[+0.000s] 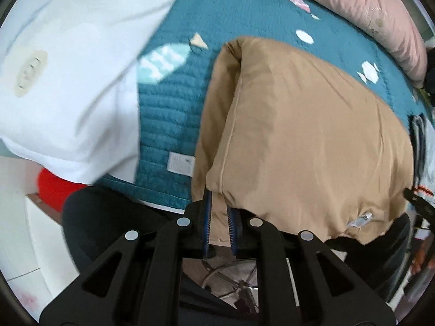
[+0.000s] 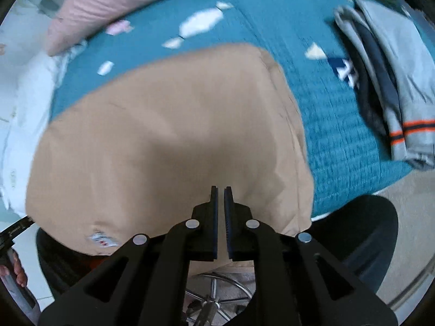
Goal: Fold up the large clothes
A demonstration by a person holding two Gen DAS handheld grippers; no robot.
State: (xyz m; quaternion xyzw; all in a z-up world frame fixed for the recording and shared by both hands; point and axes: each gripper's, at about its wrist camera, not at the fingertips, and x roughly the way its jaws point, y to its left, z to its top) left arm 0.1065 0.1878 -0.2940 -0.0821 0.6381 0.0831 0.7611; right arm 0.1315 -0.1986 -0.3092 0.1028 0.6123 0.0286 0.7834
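A large tan garment (image 1: 307, 135) lies folded on the teal quilt (image 1: 168, 125), its near end hanging over the quilt's front edge. My left gripper (image 1: 220, 217) is shut on a tan flap at the garment's near left corner. In the right wrist view the same tan garment (image 2: 168, 135) fills the middle. My right gripper (image 2: 220, 193) sits over its near edge with the jaws almost together, a thin gap between the pads, and no cloth between them.
A white garment (image 1: 68, 76) lies at the left of the quilt. A grey folded garment with orange stripes (image 2: 394, 81) lies at the right. A pink pillow (image 1: 375, 11) lies along the back. A black chair seat and chrome chair base (image 2: 217, 293) are below the bed edge.
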